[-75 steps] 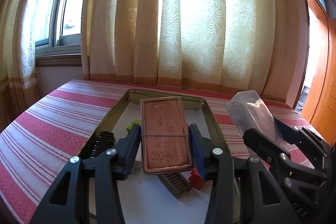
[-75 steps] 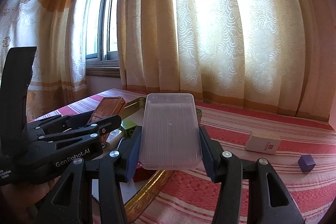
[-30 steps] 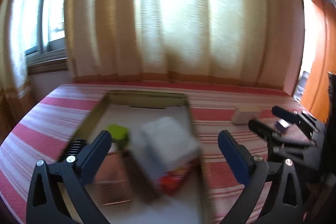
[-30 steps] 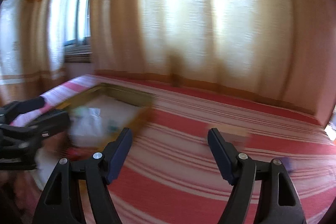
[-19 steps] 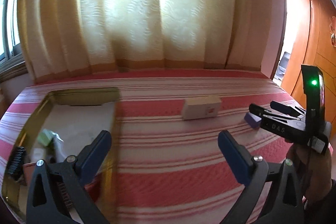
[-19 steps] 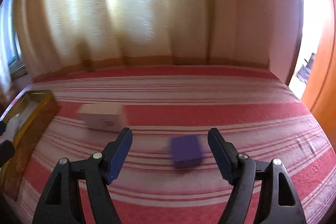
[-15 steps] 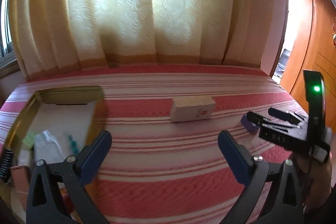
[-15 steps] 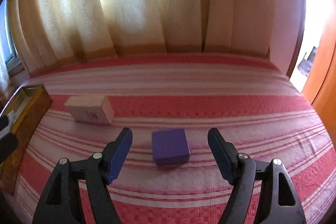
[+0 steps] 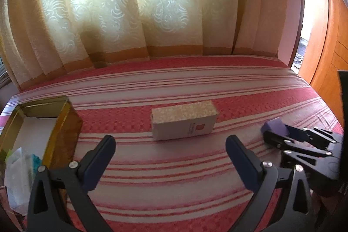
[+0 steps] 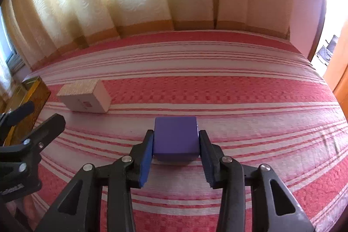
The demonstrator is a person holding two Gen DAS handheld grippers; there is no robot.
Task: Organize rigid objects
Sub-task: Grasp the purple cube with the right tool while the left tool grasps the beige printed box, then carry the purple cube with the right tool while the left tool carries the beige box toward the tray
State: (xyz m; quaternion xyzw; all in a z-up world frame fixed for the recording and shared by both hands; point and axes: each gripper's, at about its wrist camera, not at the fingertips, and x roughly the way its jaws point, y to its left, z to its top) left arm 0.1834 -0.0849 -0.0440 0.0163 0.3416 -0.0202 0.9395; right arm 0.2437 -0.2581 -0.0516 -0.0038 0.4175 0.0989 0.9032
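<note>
R gripper (image 10: pixel 176 145) sits nearest in the right wrist view, pointing down at the striped red-and-white surface (image 10: pixel 239 101). Its jaws have just been closing & now pinch the purple cube (image 10: pixel 175 138) betw. both blue pads, pads flat vs. the cube's L & R faces. Cube looks to sit on the surface; can't tell if it's lifted at all.

L gripper (image 9: pixel 170 162) is spread wide, nothing betw. its pads, hanging over bare striped cloth. Just beyond its fingertips, roughly centred betw. them, lies the white box (image 9: pixel 184 120) on its long side, small red mark on the near face, pale patterned top. Not touched by either gripper.

In the left wrist view, R gripper shows at the right edge w/ the purple cube at its tip, well right of the white box. In the right wrist view, the L gripper's black fingers enter at the left edge, the white box just beyond them.

At far left: gold-rimmed tray (image 9: pixel 63 114), on the surface, well apart from the box. White liner inside; a clear plastic item (image 9: pixel 17 173) & something teal (image 9: pixel 35 161) at its near end, rest cut off by the frame.

Behind everything: cream patterned curtains (image 9: pixel 152 3) w/ an orange band along the hem, reaching down to the far edge of the surface, backlit. Orange wooden door (image 9: pixel 326 47) at far right.
</note>
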